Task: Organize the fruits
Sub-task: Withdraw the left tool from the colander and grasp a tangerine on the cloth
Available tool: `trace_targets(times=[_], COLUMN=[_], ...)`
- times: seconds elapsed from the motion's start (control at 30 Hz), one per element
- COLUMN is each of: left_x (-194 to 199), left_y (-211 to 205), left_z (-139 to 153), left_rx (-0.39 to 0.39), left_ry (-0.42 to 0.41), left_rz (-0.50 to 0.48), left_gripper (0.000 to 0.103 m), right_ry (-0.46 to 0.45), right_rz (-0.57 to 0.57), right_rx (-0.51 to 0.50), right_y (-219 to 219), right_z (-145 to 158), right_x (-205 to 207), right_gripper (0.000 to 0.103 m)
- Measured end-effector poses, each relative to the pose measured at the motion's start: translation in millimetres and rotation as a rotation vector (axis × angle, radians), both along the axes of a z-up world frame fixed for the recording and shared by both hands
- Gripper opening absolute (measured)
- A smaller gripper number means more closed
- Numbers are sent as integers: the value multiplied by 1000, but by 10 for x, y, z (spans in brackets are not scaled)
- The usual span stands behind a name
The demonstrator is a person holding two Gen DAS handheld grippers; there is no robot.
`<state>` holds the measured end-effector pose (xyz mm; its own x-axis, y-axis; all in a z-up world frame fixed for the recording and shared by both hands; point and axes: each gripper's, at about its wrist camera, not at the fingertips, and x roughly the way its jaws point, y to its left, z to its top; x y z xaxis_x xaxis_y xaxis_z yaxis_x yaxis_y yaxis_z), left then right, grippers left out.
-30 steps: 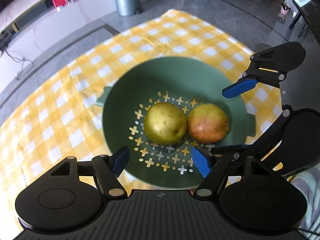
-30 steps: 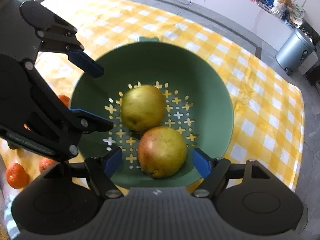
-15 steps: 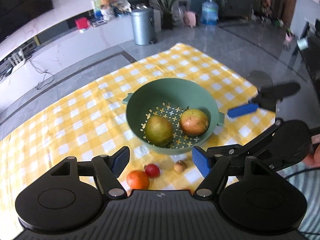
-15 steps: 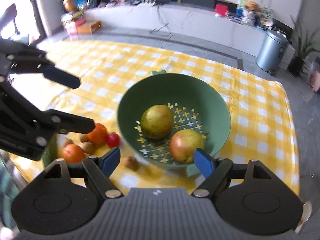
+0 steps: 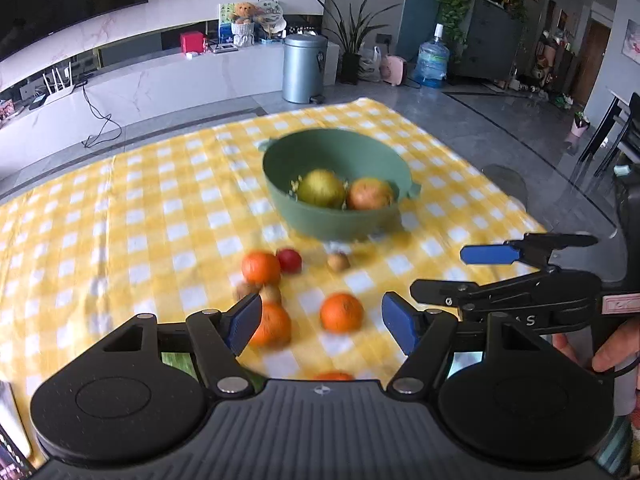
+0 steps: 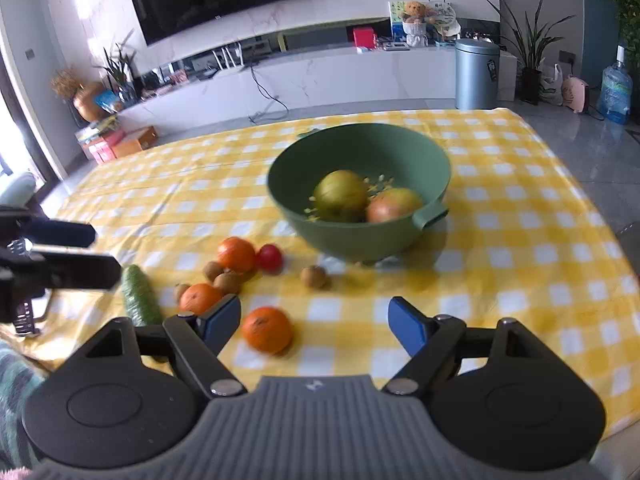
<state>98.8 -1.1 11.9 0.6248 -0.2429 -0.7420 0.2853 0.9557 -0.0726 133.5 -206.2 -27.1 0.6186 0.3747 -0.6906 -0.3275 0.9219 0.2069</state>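
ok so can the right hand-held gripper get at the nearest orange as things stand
Probably yes. The right hand-held gripper is open and empty, and the nearest orange lies just ahead on the cloth, nothing over it. The other fruit sits farther left, leaving room for the fingers.

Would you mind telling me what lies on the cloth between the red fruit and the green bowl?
In the right wrist view, one small brown fruit lies between the red fruit and the green bowl; otherwise bare checked cloth.
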Motion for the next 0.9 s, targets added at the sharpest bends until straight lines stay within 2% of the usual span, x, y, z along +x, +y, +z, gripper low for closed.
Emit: trace_targets(times=[0.17, 0.37, 0.77, 0.9], left_x=[-195, -305, -248, -227], left_y=[-87, -170, -145, -119], left_z=[-217, -486, -810, -866], left_rx=[41, 72, 32, 12], left_ry=[30, 56, 117, 138], left_rz=[-29, -38, -12, -2], left_gripper=[81, 80, 80, 74], right_ry=[-34, -78, -49, -55], right_rz=[8, 11, 17, 40], right_rx=[27, 31, 41, 7], right_y=[13, 59, 122, 208], right_z=[-97, -183, -332, -369], right_x=[-175, -200, -102, -95], right_gripper=[78, 78, 78, 77])
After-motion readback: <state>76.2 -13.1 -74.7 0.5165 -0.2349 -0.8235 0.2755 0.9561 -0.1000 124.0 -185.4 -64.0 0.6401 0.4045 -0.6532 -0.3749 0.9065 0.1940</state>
